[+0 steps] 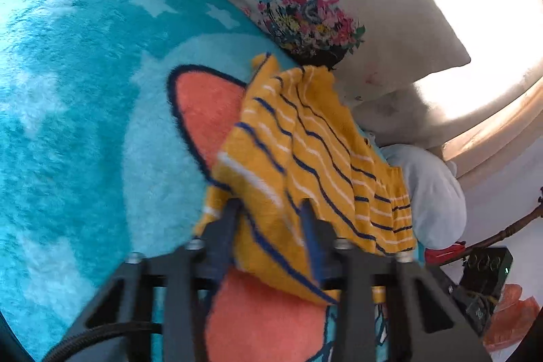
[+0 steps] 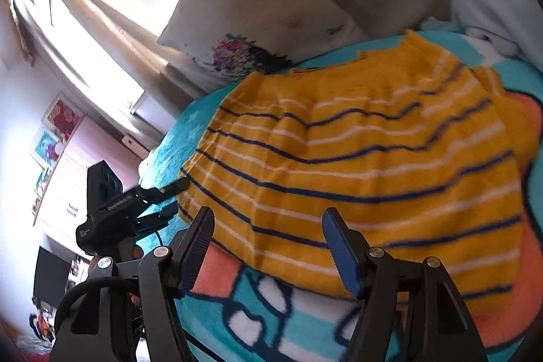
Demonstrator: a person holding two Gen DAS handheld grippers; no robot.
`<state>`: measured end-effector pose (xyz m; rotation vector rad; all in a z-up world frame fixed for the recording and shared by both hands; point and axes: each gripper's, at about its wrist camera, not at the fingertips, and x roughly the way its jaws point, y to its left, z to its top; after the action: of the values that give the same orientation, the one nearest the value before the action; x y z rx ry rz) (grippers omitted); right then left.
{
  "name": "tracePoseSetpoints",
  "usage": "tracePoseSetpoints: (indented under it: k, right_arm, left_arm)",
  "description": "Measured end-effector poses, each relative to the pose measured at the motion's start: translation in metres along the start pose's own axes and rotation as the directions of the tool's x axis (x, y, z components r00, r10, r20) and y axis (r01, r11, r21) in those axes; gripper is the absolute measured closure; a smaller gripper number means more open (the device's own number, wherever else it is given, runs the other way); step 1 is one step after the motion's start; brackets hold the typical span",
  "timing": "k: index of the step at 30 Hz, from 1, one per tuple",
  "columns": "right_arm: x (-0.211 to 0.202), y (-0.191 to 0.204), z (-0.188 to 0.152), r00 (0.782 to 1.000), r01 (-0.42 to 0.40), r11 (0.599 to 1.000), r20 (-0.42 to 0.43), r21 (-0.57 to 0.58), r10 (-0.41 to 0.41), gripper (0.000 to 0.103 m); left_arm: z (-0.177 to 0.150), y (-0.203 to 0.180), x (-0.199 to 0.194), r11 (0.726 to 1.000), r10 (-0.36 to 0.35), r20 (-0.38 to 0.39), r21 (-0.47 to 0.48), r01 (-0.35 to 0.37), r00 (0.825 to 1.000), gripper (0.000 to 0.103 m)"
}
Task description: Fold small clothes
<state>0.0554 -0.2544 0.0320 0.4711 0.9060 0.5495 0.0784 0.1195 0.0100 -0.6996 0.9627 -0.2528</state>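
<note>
- Left wrist view: the left gripper [image 1: 269,209] is shown at 6 o'clock, its two dark fingers [image 1: 225,219] clenched on a raised fold of the yellow striped garment [image 1: 305,158].
- The garment, knitted in yellow with navy and white stripes, is seen draped from the fingers toward 1 o'clock, where its far edge is lifted off the bed.
- A turquoise fleece blanket [image 1: 68,124] with white stars and an orange patch outlined in navy is spread beneath, filling the field from 7 to 11 o'clock.
- A white pillow [image 1: 373,22] printed with a floral figure is placed at 1 o'clock, just beyond the garment; a pale blue cloth [image 1: 434,192] lies at 3 o'clock.
- Right wrist view: the right gripper [image 2: 268,246] is shown at 6 o'clock with its fingers [image 2: 339,250] released and spread wide, nothing being pressed between them.
- The yellow striped garment [image 2: 373,165] is spread on the blanket [image 2: 190,138] from the centre toward 3 o'clock, its near hem just beyond the fingertips.
- The left gripper [image 2: 176,185] is seen at 9 o'clock, its tip meeting the garment's edge.
- The pillow [image 2: 244,22] is at 12 o'clock, a bright window [image 2: 85,50] at 10 o'clock.
</note>
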Motion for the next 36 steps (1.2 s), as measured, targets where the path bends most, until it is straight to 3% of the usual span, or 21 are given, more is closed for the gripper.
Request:
tracePoseSetpoints:
  k: [3, 9, 13, 17, 19, 21, 24, 27, 29, 31, 34, 36]
  right_arm:
    - [0.012, 0.011, 0.007, 1.000, -0.005, 1.000, -0.009, -0.023, 0.005, 0.032]
    - [0.057, 0.037, 0.010, 0.994, -0.066, 0.997, -0.093, -0.051, 0.061, 0.031]
    - [0.097, 0.082, 0.004, 0.984, -0.098, 0.979, -0.164, -0.179, 0.069, 0.033]
    - [0.129, 0.125, 0.000, 0.981, -0.122, 0.942, -0.179, -0.312, 0.067, 0.044]
    - [0.150, 0.135, -0.001, 0.982, -0.089, 0.934, -0.190, -0.346, 0.023, 0.047]
    - [0.179, 0.129, -0.010, 0.946, -0.135, 0.956, -0.322, -0.259, 0.046, 0.049]
    - [0.175, 0.141, -0.023, 0.937, -0.142, 0.926, -0.349, -0.350, 0.012, 0.048]
    - [0.161, 0.134, -0.012, 0.904, -0.209, 0.939, -0.421, -0.273, 0.079, 0.049]
    - [0.146, 0.128, 0.002, 0.929, -0.187, 0.949, -0.360, -0.252, 0.087, 0.048]
    - [0.139, 0.119, 0.017, 0.952, -0.124, 0.961, -0.304, -0.248, 0.044, 0.048]
    - [0.140, 0.111, 0.034, 0.963, -0.052, 0.974, -0.268, -0.219, -0.009, 0.044]
    - [0.145, 0.112, 0.043, 0.965, -0.031, 0.975, -0.261, -0.222, -0.029, 0.032]
  left_arm:
    - [-0.002, 0.017, -0.024, 0.999, -0.010, 0.066, -0.039, 0.013, 0.998, 0.073]
    - [-0.009, 0.042, -0.044, 0.991, -0.053, 0.079, -0.115, 0.062, 0.995, 0.062]
    - [-0.013, 0.048, -0.064, 0.992, -0.049, 0.120, -0.110, 0.063, 0.992, 0.056]
    - [-0.014, 0.049, -0.078, 0.996, -0.030, 0.153, -0.082, 0.042, 0.988, 0.053]
    - [-0.015, 0.052, -0.080, 0.995, -0.034, 0.150, -0.087, 0.047, 0.988, 0.053]
    - [-0.016, 0.057, -0.081, 0.993, -0.053, 0.142, -0.101, 0.068, 0.988, 0.053]
    - [-0.019, 0.063, -0.083, 0.992, -0.055, 0.145, -0.102, 0.070, 0.988, 0.053]
    - [-0.022, 0.061, -0.076, 0.993, -0.068, 0.132, -0.090, 0.080, 0.989, 0.053]
    - [-0.026, 0.053, -0.065, 0.995, -0.077, 0.105, -0.061, 0.084, 0.991, 0.053]
    - [-0.029, 0.043, -0.054, 0.995, -0.088, 0.080, -0.036, 0.091, 0.993, 0.053]
    - [-0.030, 0.030, -0.036, 0.995, -0.101, 0.045, -0.017, 0.102, 0.994, 0.053]
    - [-0.030, 0.025, -0.028, 0.993, -0.120, 0.031, -0.016, 0.120, 0.992, 0.053]
